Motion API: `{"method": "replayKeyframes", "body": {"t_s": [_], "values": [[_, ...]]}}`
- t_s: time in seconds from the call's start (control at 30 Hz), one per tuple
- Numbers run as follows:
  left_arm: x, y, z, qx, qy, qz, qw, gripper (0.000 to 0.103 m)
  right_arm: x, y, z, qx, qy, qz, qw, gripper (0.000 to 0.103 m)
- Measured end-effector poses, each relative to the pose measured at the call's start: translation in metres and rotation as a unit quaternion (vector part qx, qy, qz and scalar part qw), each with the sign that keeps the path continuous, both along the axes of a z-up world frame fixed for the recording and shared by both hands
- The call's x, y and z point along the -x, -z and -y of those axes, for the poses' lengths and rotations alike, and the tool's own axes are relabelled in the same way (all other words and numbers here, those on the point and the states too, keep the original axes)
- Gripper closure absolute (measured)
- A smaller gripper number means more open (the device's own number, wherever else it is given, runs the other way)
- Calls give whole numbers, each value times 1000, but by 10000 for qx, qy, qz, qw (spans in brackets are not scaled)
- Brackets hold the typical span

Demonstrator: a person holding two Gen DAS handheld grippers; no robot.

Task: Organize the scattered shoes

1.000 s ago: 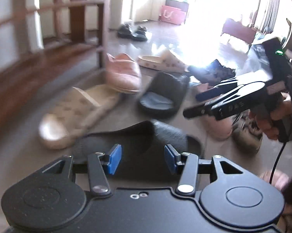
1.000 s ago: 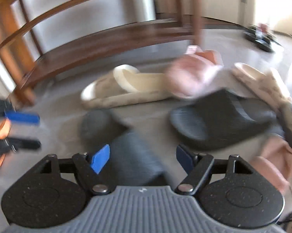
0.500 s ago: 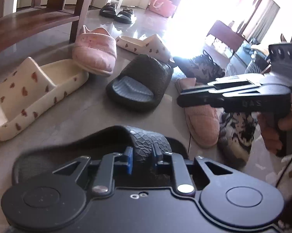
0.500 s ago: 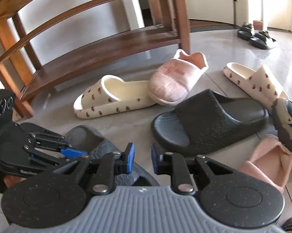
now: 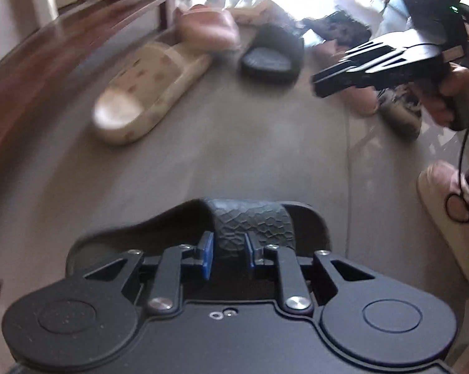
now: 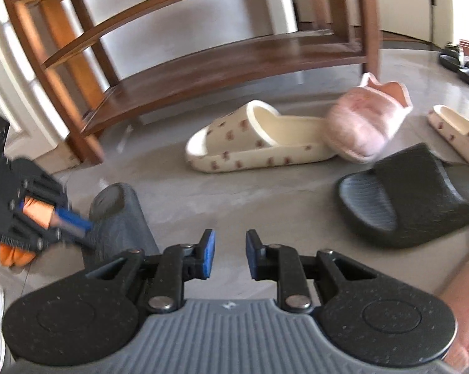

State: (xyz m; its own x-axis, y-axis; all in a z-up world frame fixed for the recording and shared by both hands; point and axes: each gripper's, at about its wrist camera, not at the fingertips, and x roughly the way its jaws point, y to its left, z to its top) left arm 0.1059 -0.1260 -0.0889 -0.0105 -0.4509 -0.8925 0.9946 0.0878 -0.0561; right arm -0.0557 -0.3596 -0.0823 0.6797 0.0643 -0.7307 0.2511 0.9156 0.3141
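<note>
A black textured slide (image 5: 253, 221) lies just under my left gripper (image 5: 228, 249). Its strap sits between the blue pads, which touch it on both sides while the jaws are opening slightly. The right wrist view shows the same slide (image 6: 122, 218) with the left gripper (image 6: 78, 224) at its side. My right gripper (image 6: 230, 255) hovers over bare floor, its pads drawn close with nothing between them. From the left wrist view the right gripper (image 5: 317, 84) is off to the right, held by a hand (image 5: 449, 99). The matching black slide (image 6: 412, 193) lies to the right.
A wooden shoe rack (image 6: 234, 62) stands behind. On the floor lie a cream slide with heart prints (image 6: 265, 143), a pink fluffy slipper (image 6: 365, 124), a second cream slide (image 6: 455, 131), another pink slipper (image 6: 465, 296) and a patterned sneaker (image 5: 399, 115). Black sandals (image 6: 461, 65) sit far right.
Both grippers went from wide to narrow. The left one closed on the black slide's strap and pulled back from the other shoes with it. The right one closed on nothing.
</note>
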Motion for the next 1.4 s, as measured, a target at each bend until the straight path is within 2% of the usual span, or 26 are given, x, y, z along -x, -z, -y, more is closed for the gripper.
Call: {"method": "replayKeyframes", "body": {"t_s": [0.07, 0.2, 0.27, 0.3, 0.37, 0.43, 0.6, 0.83, 0.9, 1.0, 1.1, 1.13, 1.2, 1.3, 1.33, 1.4], "values": [[-10, -3, -8, -65, -137, 105, 9998, 80, -2, 1, -8, 10, -99, -19, 9999, 75], [-13, -23, -6, -44, -122, 358, 9993, 74, -3, -1, -10, 15, -29, 20, 10000, 72], [-13, -37, -1, 227, -194, 393, 9988, 72, -2, -2, -7, 29, 72, 76, 9999, 67], [-17, -47, 9, 624, -454, 302, 9966, 66, -1, -1, -5, 32, 122, 101, 9999, 66], [-26, -51, 30, 1204, -983, 95, 9878, 66, -1, 2, 0, -52, 243, 116, 9996, 63], [-37, -42, 53, 1508, -1399, -32, 9786, 65, -2, 5, 4, -187, 321, 96, 9993, 63], [-61, -3, 98, 1849, -2050, -496, 9599, 66, -1, 4, 14, -273, 331, 171, 9989, 61], [-89, 42, 128, 1606, -2471, -712, 9529, 65, 5, 15, 38, -377, 391, 100, 9985, 59], [-95, 49, 134, 1542, -2463, -779, 9537, 58, 5, 19, 45, -424, 427, 52, 9982, 59], [-104, 57, 142, 1506, -2401, -1120, 9524, 58, 4, 25, 51, -549, 471, -17, 9974, 59], [-104, 62, 155, 1444, -2339, -1092, 9553, 59, 0, 29, 51, -596, 465, -64, 9971, 59], [-103, 63, 159, 1405, -2350, -1068, 9558, 61, -1, 29, 50, -581, 449, -64, 9973, 59], [-100, 65, 162, 1358, -2388, -1090, 9553, 75, -3, 28, 48, -545, 452, -47, 9975, 59], [-82, 62, 163, 1386, -2088, -1245, 9601, 86, -4, 27, 47, -506, 489, -23, 9975, 59], [-68, 59, 165, 1366, -1903, -1200, 9647, 88, -3, 27, 46, -501, 509, -30, 9974, 59], [-53, 59, 166, 1383, -1815, -1197, 9662, 92, -2, 28, 45, -494, 571, -60, 9971, 59]]}}
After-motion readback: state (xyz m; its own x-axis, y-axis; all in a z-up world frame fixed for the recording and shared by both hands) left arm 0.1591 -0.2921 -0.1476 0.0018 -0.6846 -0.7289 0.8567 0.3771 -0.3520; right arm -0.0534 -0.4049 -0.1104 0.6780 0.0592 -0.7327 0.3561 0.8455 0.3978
